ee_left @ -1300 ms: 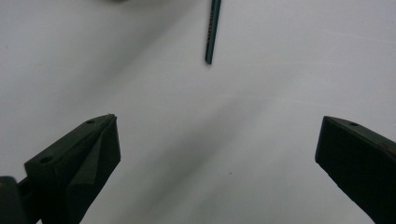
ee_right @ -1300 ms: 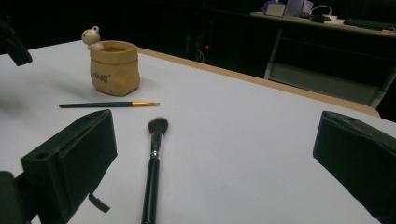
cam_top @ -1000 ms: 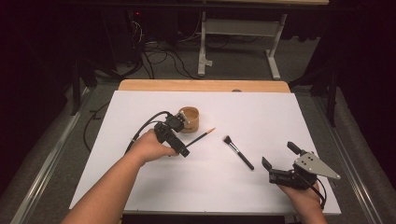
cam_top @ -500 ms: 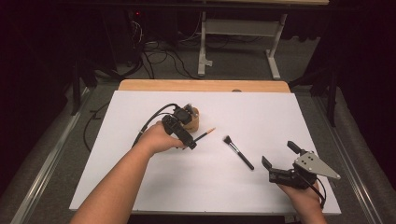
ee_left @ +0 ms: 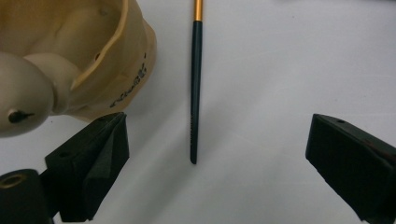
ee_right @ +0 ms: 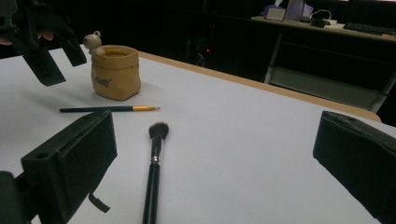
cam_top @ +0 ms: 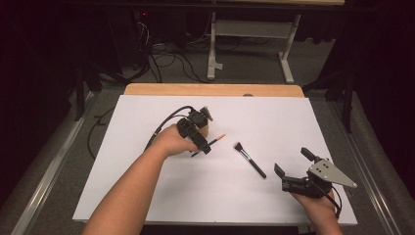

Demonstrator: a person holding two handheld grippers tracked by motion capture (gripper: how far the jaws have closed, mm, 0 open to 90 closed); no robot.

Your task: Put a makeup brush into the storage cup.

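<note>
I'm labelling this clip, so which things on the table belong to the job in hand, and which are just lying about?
In the job:
- thin brush, between the open left gripper jaws, untouched
- yellow pot beside it

Lying about:
- makeup brush, apart on the white sheet
- floor cables behind the table

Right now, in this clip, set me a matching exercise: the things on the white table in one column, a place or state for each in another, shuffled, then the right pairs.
Things:
1. thin brush
2. makeup brush
3. bear pot
4. right gripper

Places or states:
A. stands upright, tan, with a small bear on its rim
B. lies between the open jaws of the left gripper, touched by neither
C. open, holding nothing, near the table's front edge
D. lies flat with dark bristles, between the two grippers

Pairs: 1-B, 2-D, 3-A, 4-C
</note>
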